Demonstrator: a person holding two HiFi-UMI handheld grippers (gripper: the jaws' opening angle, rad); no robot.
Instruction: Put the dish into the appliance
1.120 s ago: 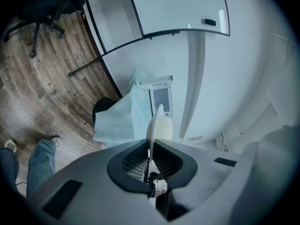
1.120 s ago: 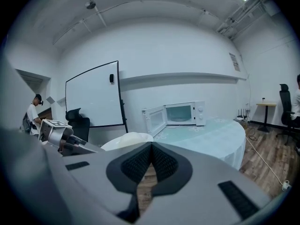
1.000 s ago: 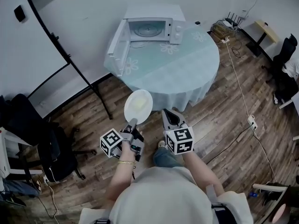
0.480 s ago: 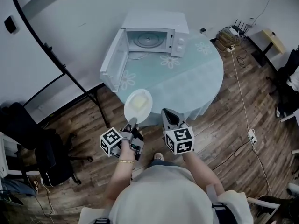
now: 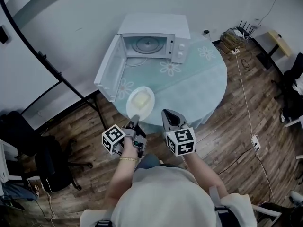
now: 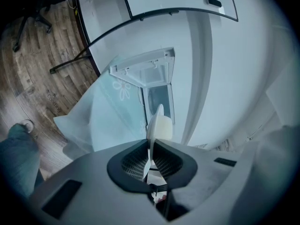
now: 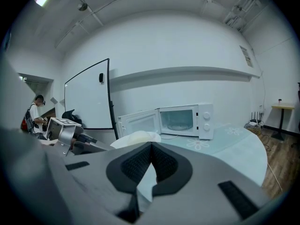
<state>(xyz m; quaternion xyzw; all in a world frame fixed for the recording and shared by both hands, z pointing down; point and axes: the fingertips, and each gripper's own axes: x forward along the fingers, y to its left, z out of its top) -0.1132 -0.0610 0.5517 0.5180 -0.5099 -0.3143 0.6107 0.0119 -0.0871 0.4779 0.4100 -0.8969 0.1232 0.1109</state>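
The left tongs (image 5: 134, 119) pinch the near rim of a round white ceramic plate (image 5: 140, 100). In the left gripper view the plate shows edge-on between the pads. The plate hangs in front of the white microwave oven (image 5: 154, 37), well short of its mouth, over the near edge of the round bench draped in pale teal flowered cloth (image 5: 199, 79). The microwave's door (image 5: 110, 67) stands swung wide, showing a glass turntable (image 5: 147, 45). The right tongs (image 5: 167, 112) are pressed together with nothing in them, just beside the plate, toward the microwave's knob side.
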